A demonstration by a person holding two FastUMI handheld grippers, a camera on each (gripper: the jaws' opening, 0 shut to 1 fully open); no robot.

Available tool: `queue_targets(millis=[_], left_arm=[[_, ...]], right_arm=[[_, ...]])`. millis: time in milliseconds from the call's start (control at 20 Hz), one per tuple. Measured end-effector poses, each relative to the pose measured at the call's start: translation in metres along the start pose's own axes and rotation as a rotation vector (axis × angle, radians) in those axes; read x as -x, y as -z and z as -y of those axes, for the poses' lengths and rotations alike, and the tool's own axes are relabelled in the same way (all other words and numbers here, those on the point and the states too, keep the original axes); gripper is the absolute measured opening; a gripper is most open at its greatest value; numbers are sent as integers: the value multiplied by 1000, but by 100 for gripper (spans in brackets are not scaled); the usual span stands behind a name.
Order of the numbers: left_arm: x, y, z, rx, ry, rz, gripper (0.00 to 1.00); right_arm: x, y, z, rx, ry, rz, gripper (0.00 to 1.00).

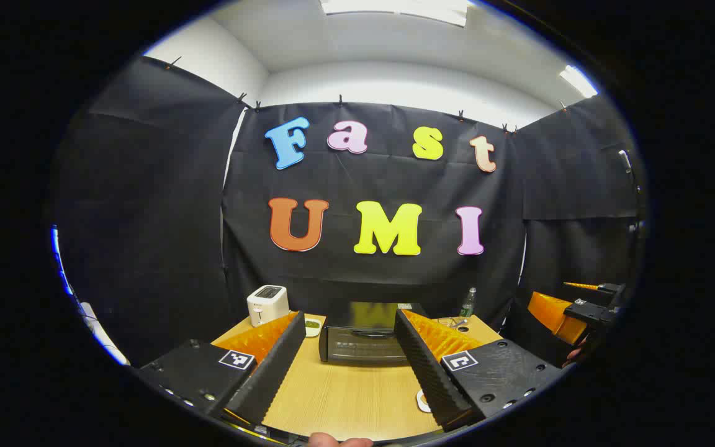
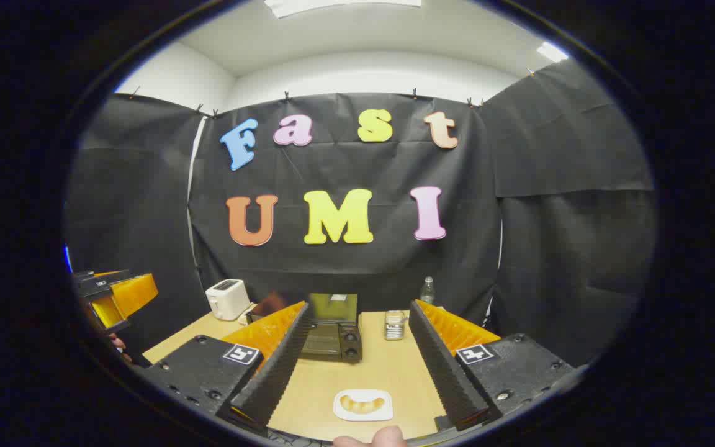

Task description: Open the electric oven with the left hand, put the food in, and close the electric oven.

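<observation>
A dark electric oven point(image 1: 364, 344) stands at the back of the wooden table point(image 1: 345, 397) with its door closed; in the right gripper view the oven point(image 2: 332, 338) sits partly behind my right gripper's left finger. A croissant on a small white plate point(image 2: 362, 405) lies near the table's front edge, between the right gripper's fingers but untouched. My left gripper point(image 1: 348, 363) is open, held above the table and facing the oven from a distance. My right gripper point(image 2: 357, 363) is open too. The right gripper point(image 1: 581, 310) appears at the right edge of the left gripper view, and the left gripper point(image 2: 112, 295) at the left edge of the right gripper view.
A white toaster point(image 1: 267, 304) stands at the table's back left, with a small bowl point(image 1: 312, 326) beside the oven. A bottle point(image 1: 468, 303) stands at the back right, and a metal jar point(image 2: 395, 325) sits right of the oven. A fingertip point(image 2: 382, 436) shows at the bottom edge.
</observation>
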State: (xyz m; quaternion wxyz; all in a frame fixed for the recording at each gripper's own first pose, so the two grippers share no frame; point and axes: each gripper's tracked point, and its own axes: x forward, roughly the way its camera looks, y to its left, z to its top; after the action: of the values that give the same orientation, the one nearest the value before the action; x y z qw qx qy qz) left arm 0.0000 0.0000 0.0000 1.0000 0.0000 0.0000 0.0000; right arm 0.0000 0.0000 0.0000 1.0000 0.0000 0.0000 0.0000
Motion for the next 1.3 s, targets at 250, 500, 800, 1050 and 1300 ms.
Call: queue_targets(millis=[250, 500, 800, 1050, 1300], left_arm=[[6, 2, -5, 1, -20, 5, 94], [14, -3, -3, 5, -19, 27, 94], [23, 0, -6, -19, -31, 37, 94], [31, 5, -5, -28, -21, 37, 94], [44, 7, -12, -35, -27, 50, 94]], right_arm=[[3, 6, -5, -5, -11, -18, 96], [6, 6, -11, -11, -29, -19, 96], [16, 9, -11, 4, -26, -23, 96], [24, 11, -17, -10, -31, -10, 96], [27, 24, -29, -12, -44, -48, 96]])
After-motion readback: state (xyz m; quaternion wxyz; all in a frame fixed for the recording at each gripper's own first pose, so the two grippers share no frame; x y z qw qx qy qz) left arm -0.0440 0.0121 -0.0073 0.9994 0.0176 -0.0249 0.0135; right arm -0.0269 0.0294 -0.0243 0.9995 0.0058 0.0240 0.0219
